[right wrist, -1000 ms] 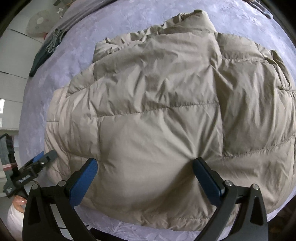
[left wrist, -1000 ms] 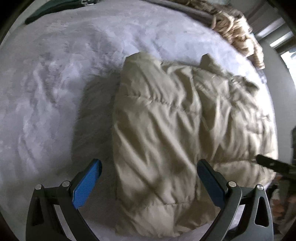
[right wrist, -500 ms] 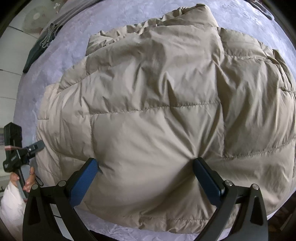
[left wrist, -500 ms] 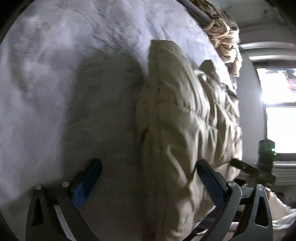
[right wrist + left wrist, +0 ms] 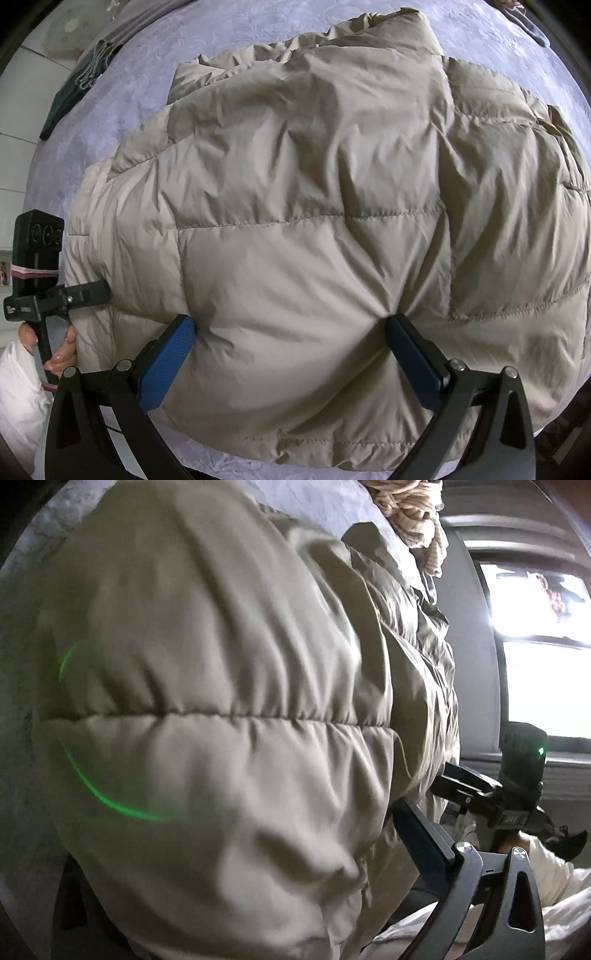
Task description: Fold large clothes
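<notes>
A beige quilted puffer jacket [image 5: 314, 206] lies folded on a lilac bedspread [image 5: 229, 33]. My right gripper [image 5: 291, 354] is open, its blue pads pressed down on the jacket's near part, fabric bulging between them. The left gripper shows in the right wrist view [image 5: 88, 293] at the jacket's left edge. In the left wrist view the jacket [image 5: 221, 709] fills the frame at close range. Only the left gripper's right finger [image 5: 424, 842] shows beside the fabric; the other finger is hidden behind the jacket. The right gripper's body [image 5: 491, 794] shows past the jacket.
A dark green garment [image 5: 70, 96] lies at the bedspread's far left edge. A knitted beige throw [image 5: 410, 513] sits at the far end of the bed. A bright window [image 5: 546, 672] is to the right. The person's hand and white sleeve [image 5: 22, 373] are at lower left.
My left gripper has moved in low against the jacket's side, which now fills its view and hides one finger. My right gripper has stayed pressed on the jacket.
</notes>
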`<state>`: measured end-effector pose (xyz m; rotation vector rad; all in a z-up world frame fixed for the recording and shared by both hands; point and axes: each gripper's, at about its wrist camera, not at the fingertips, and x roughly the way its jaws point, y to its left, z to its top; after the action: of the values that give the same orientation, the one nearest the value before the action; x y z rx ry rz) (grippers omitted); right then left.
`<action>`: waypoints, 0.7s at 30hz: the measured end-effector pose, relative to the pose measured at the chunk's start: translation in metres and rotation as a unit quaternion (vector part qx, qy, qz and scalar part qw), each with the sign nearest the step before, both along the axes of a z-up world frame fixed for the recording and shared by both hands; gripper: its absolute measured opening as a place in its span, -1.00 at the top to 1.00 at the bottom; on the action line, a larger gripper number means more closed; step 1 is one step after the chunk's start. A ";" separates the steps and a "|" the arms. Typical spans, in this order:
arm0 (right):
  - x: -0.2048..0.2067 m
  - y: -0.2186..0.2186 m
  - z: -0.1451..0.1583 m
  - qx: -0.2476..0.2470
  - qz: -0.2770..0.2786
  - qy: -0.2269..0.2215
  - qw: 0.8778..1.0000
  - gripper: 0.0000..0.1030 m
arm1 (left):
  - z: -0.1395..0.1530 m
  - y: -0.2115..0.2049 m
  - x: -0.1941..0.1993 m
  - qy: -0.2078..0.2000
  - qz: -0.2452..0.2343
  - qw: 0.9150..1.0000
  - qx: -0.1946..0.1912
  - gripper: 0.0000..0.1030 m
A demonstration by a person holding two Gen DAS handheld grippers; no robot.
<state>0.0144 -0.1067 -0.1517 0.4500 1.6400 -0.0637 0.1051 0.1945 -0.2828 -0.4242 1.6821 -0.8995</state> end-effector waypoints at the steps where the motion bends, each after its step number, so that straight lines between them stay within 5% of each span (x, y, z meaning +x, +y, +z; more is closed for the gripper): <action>1: 0.001 0.001 0.000 0.000 0.000 0.000 1.000 -1.00 | 0.004 -0.001 -0.001 -0.008 -0.003 1.000 0.006 -0.64; 2: 0.000 0.002 0.000 0.000 0.000 0.000 1.000 -1.00 | 0.008 -0.004 -0.003 -0.013 -0.010 1.000 0.005 -0.15; 4: -0.001 -0.002 0.004 0.006 0.002 0.000 1.000 -1.00 | 0.014 -0.008 -0.006 -0.005 -0.008 1.000 -0.010 0.22; 11: -0.010 -0.026 0.031 0.005 -0.023 -0.027 0.999 -0.94 | 0.068 -0.015 -0.012 -0.033 0.000 0.999 -0.031 0.40; 12: -0.013 -0.033 0.039 -0.007 -0.037 -0.046 0.998 -0.84 | 0.078 -0.016 -0.014 -0.038 0.002 0.999 -0.034 0.40; 13: -0.014 -0.040 0.044 -0.015 -0.050 -0.058 0.997 -0.43 | 0.086 -0.019 -0.015 -0.040 0.003 0.999 -0.036 0.40; 14: -0.015 -0.046 0.046 -0.023 -0.059 -0.061 0.996 0.21 | 0.094 -0.023 -0.017 -0.042 0.005 0.998 -0.039 0.40; 16: -0.016 -0.057 0.045 -0.027 -0.077 -0.065 0.994 0.67 | 0.110 -0.034 -0.021 -0.048 0.011 0.998 -0.035 0.40; 21: -0.009 -0.071 0.029 0.018 -0.088 -0.093 0.992 0.77 | 0.149 -0.064 -0.033 -0.079 0.021 0.996 0.024 0.40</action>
<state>0.0055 -0.1775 -0.1226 0.6090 1.4183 -0.1210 0.0720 0.1308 -0.1334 -0.3455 1.5412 -0.8395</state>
